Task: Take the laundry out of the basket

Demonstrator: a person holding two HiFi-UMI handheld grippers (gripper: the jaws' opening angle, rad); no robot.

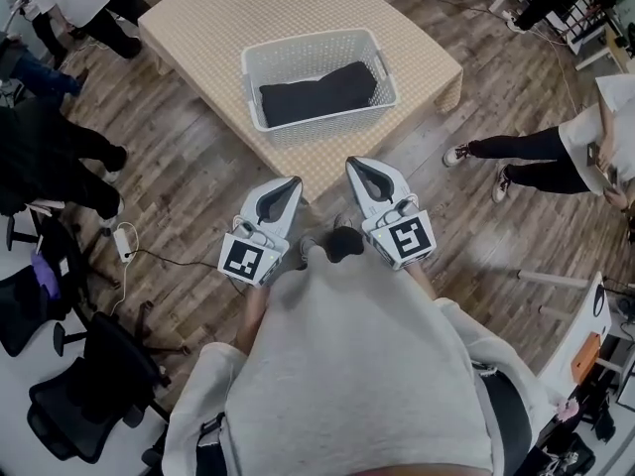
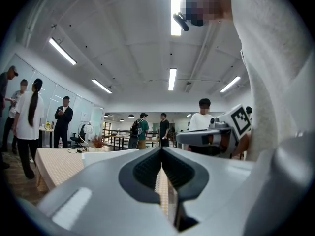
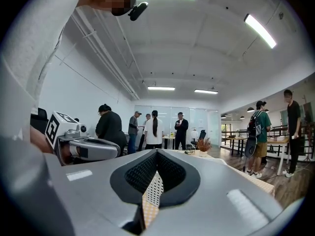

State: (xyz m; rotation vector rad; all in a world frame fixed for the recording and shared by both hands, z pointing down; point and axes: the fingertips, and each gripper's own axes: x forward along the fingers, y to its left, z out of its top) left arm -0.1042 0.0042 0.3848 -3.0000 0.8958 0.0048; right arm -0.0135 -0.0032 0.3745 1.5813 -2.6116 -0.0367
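Head view looks steeply down on a white perforated plastic basket (image 1: 250, 85) standing on a low beige table (image 1: 198, 18) with a woven-looking top. Dark black laundry (image 1: 317, 94) lies folded inside the basket, across its bottom. On the near side of the basket, apart from it and side by side, are my two white and grey hand-held grippers, both pointing toward the basket. My left gripper (image 1: 294, 180) has its jaws clenched together with nothing between them. My right gripper (image 1: 354, 165) is likewise clenched and empty. Brown wooden floor (image 1: 198, 186) surrounds the table under the basket.
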